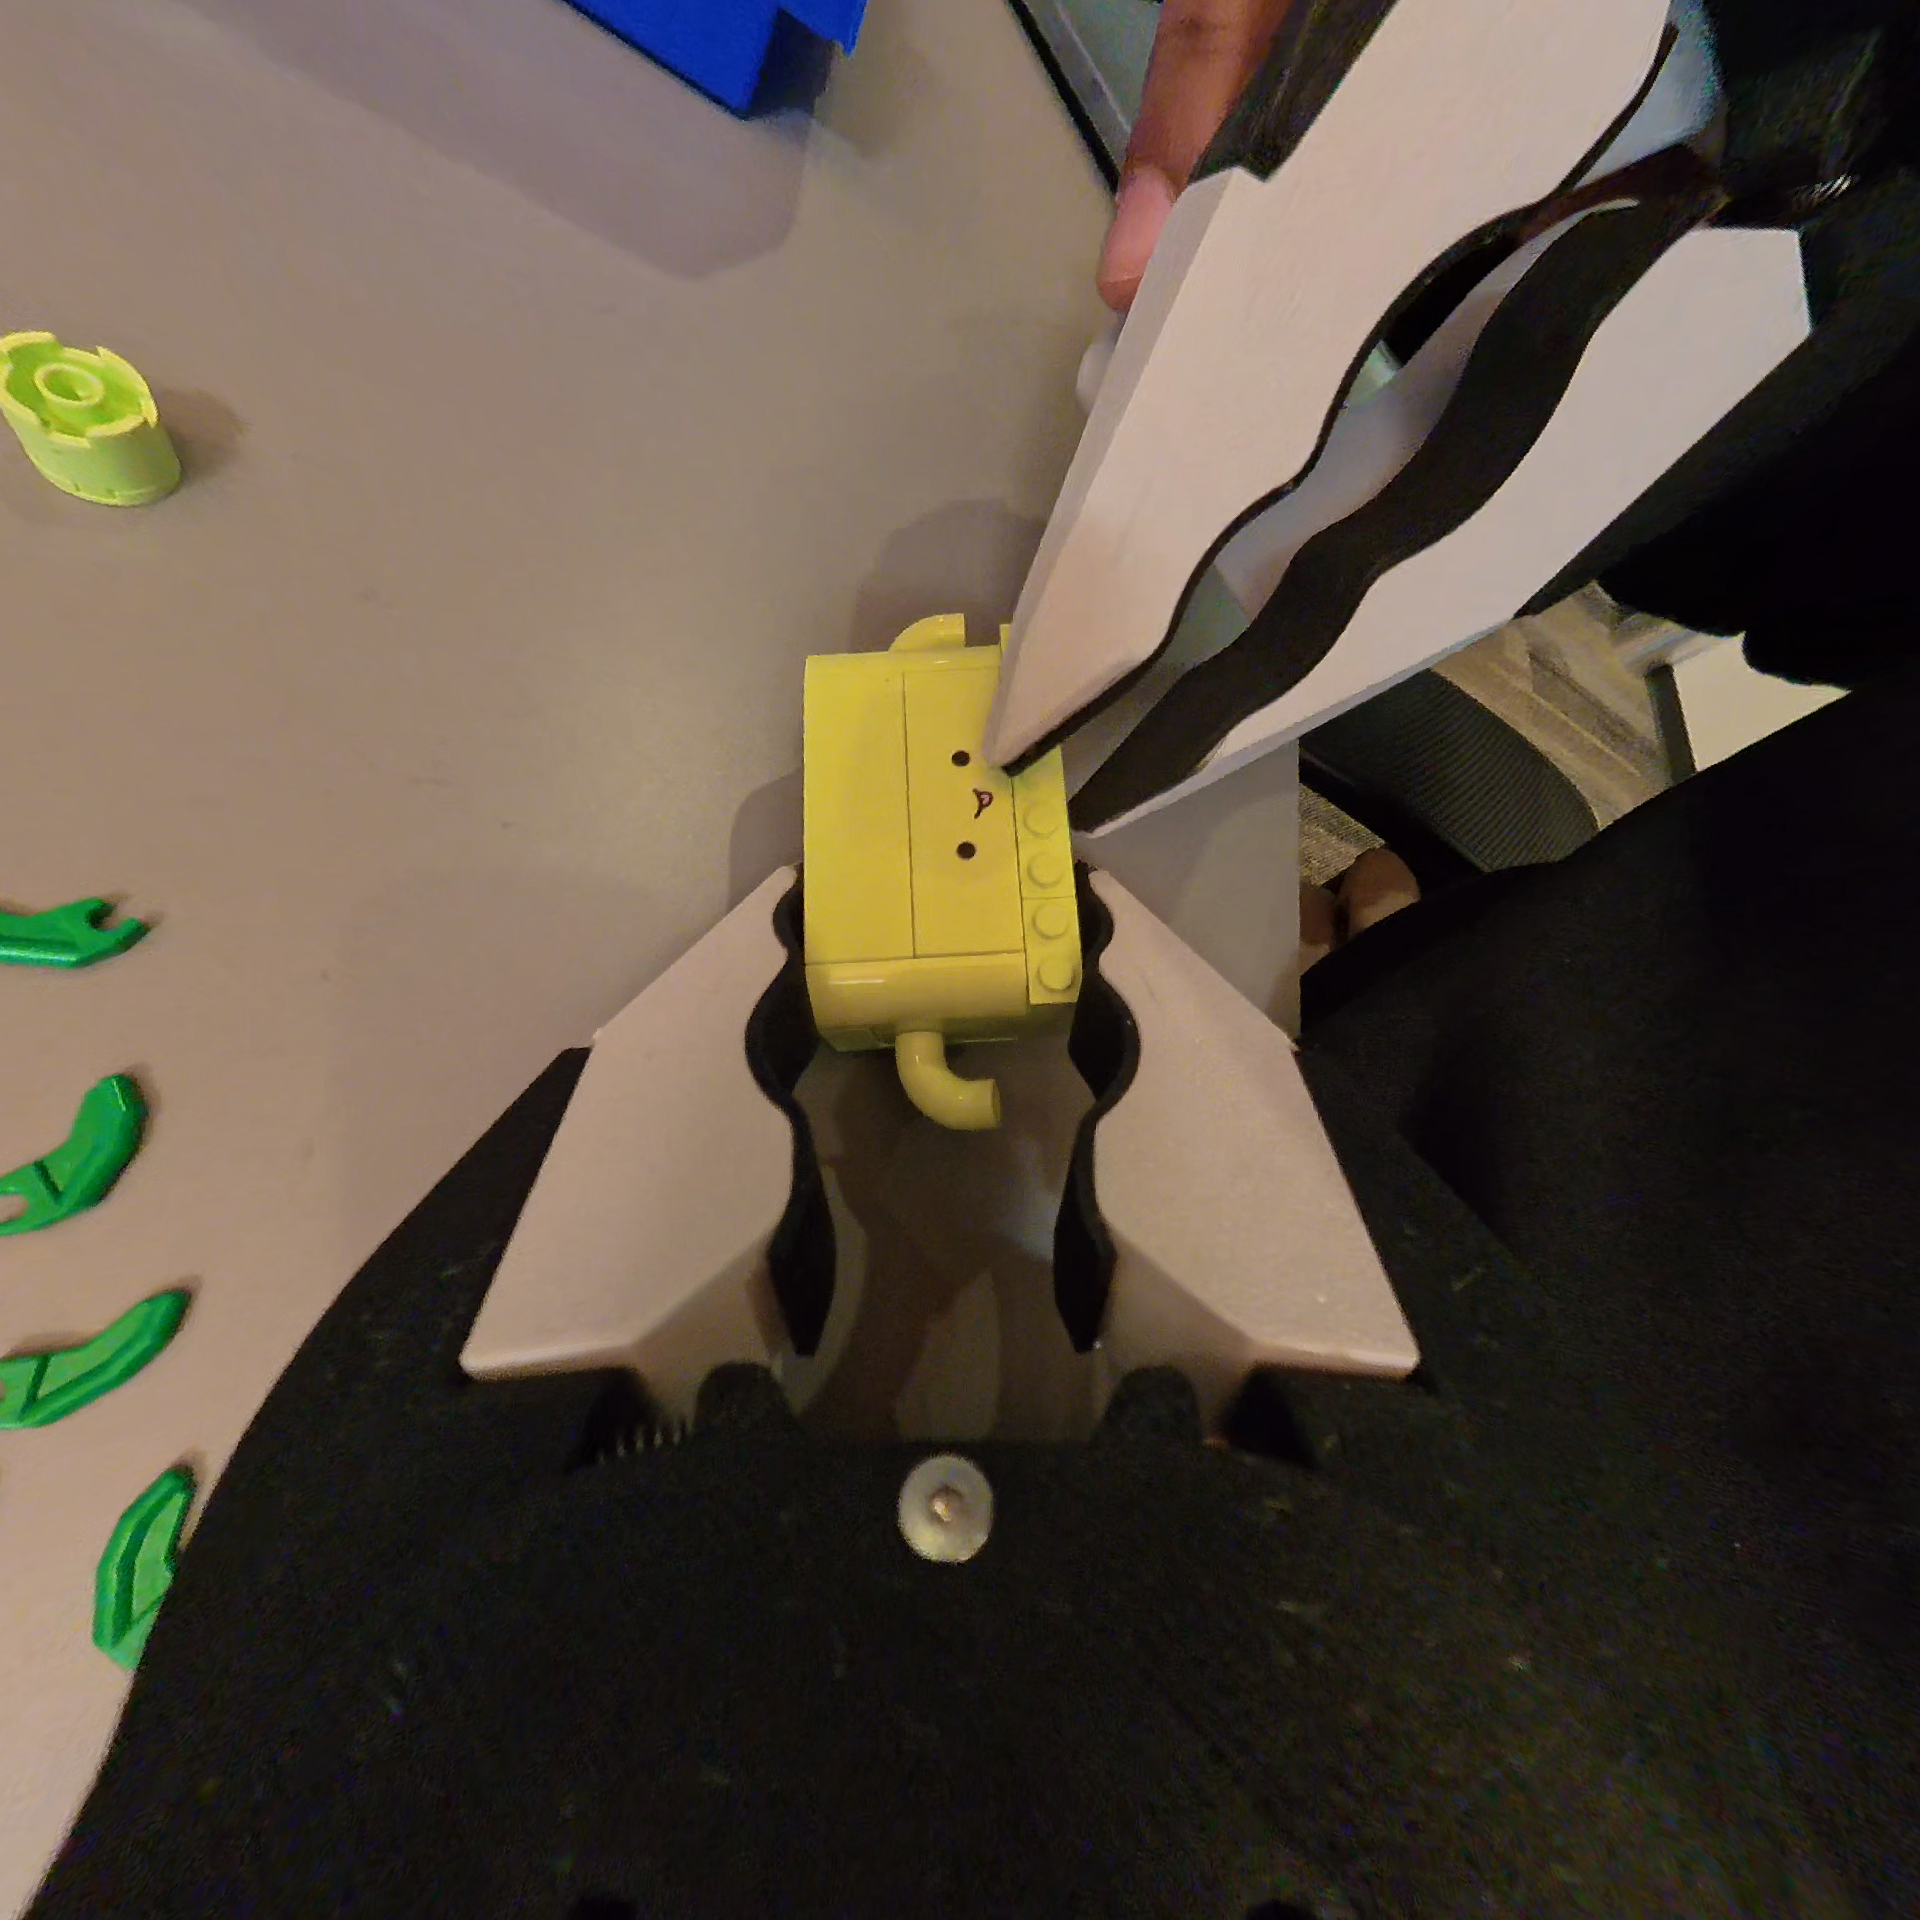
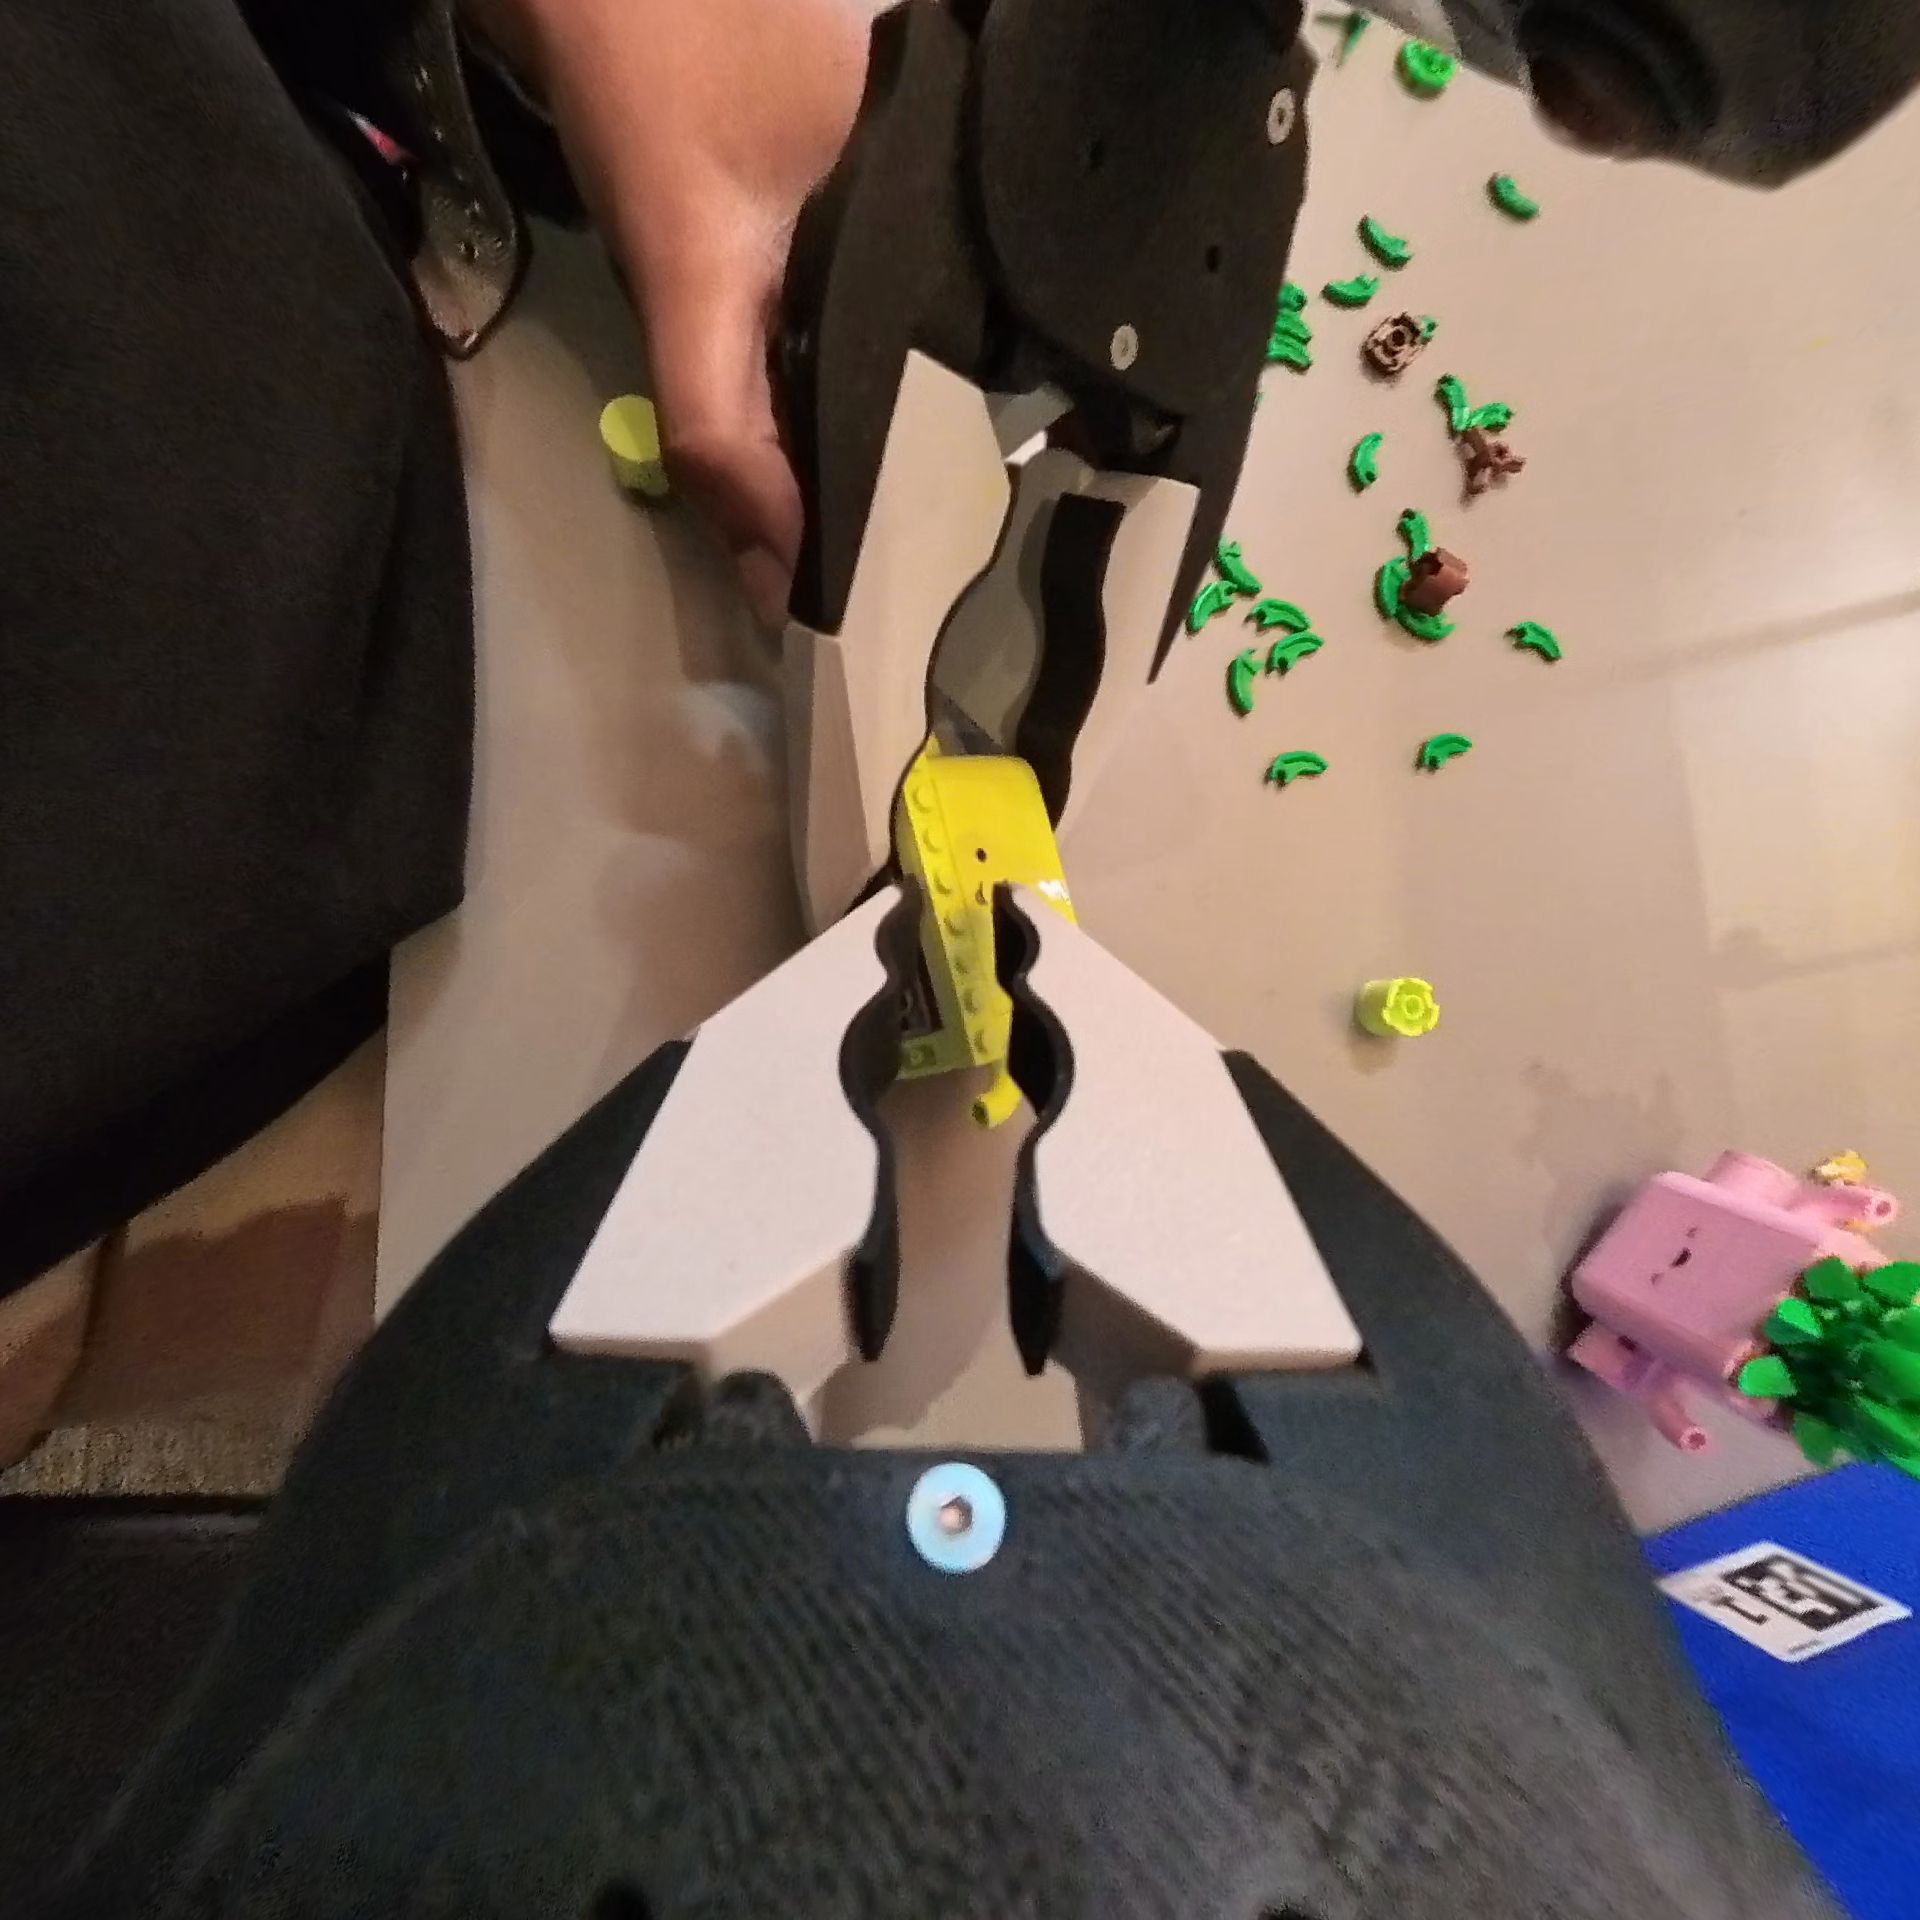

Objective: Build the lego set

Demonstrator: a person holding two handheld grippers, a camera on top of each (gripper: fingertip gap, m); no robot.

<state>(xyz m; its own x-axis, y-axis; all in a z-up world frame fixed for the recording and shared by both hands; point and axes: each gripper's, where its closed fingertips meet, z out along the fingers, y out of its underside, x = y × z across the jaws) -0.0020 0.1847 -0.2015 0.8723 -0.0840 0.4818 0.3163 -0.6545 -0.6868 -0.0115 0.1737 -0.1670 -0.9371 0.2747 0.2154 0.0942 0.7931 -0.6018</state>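
Note:
A lime-yellow block figure [image 1: 935, 831] with a small printed face and curved hook arms is held between both grippers over the grey table [image 1: 468, 623]. My left gripper [image 1: 940, 894] is shut on its lower body. My right gripper [image 1: 1044, 795] reaches in from the upper right and pinches its studded edge beside the face. In the right wrist view, my right gripper [image 2: 951, 914] is shut on the figure's [image 2: 977, 831] stud strip. The left gripper [image 2: 966, 821] holds the figure's far end from above, with a person's hand [image 2: 717, 312] behind it.
A lime round brick [image 1: 83, 416] and green leaf pieces [image 1: 73, 930] lie to the left, with a blue bin [image 1: 727, 42] at the back. The right wrist view shows scattered green leaves [image 2: 1278, 634], brown trunk pieces [image 2: 1439, 582], a pink block figure [image 2: 1714, 1278], green foliage [image 2: 1849, 1361] and two more lime round bricks [image 2: 1397, 1006]. The lime round brick [image 1: 83, 416] is about equally far from each gripper, around 12 centimeters. My right wrist view [image 2: 1406, 992] looks at it from another angle.

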